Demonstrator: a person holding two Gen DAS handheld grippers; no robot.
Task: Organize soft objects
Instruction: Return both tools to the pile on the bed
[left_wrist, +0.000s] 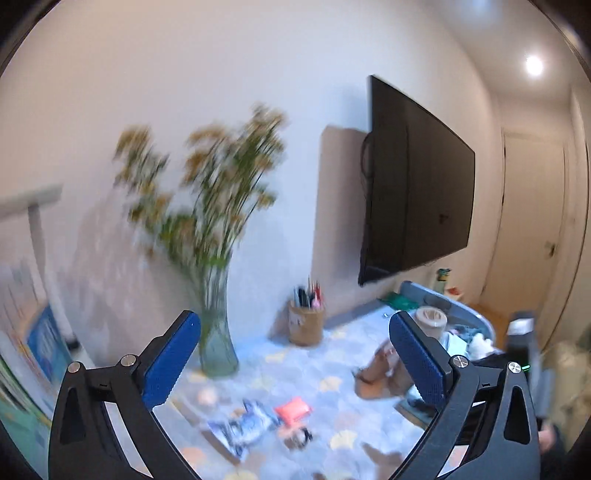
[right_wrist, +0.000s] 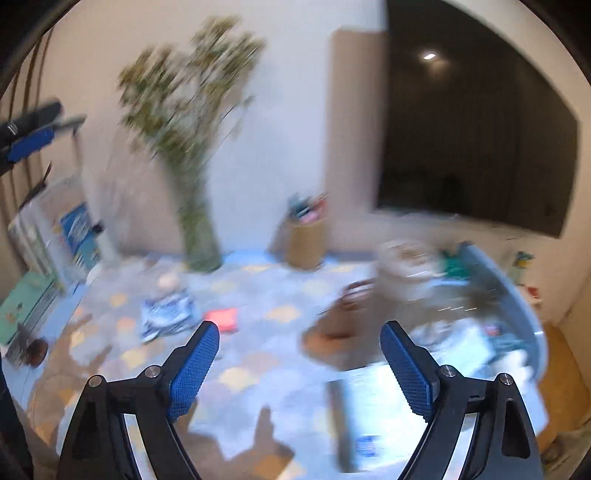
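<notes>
Both views are motion-blurred. A blue-and-white patterned soft item (left_wrist: 245, 424) lies on the table with the blue patterned cloth (left_wrist: 332, 354), next to a red-orange soft pouch (left_wrist: 293, 409). Both show in the right wrist view too, the patterned item (right_wrist: 168, 314) and the pouch (right_wrist: 221, 319). A brown bag-like thing (left_wrist: 384, 373) lies further right, also in the right wrist view (right_wrist: 341, 328). My left gripper (left_wrist: 293, 325) is open and empty, held above the table. My right gripper (right_wrist: 299, 334) is open and empty, above the table. The left gripper's tip shows at the right view's left edge (right_wrist: 31, 142).
A glass vase of flowers (left_wrist: 216, 332) and a woven pen holder (left_wrist: 306, 325) stand at the wall. A grey bin of mixed items (left_wrist: 458, 332) sits at the table's right end. A dark TV (left_wrist: 417, 184) hangs above. Boxes (right_wrist: 74, 236) stand at left.
</notes>
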